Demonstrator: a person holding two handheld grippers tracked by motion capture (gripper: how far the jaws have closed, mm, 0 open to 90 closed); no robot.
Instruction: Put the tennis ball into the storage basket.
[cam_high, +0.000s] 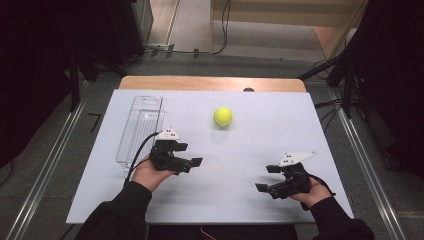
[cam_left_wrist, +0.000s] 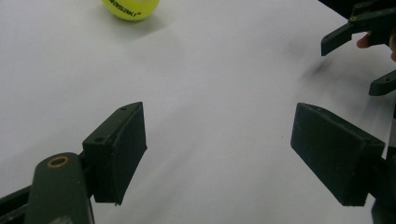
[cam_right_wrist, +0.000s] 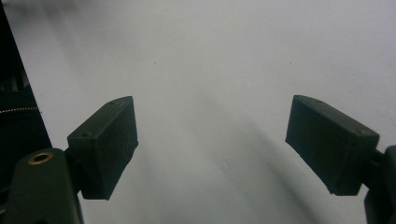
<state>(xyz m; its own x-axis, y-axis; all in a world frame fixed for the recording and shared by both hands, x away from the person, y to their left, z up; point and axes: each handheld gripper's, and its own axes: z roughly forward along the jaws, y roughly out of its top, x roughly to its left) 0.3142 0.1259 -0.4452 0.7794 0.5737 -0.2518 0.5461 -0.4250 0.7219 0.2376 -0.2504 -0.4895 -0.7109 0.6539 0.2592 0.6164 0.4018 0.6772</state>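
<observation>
The yellow ball reads "…ASAKI" (start cut off).

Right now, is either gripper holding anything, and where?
Nothing held. Left gripper and right gripper are both open over bare table; the ball lies apart.

A white tabletop covers a wooden table whose far edge shows bare. Grey carpet floor surrounds it, with metal rails along both sides. Beyond lie black cables, dark curtains and pale wooden furniture.
</observation>
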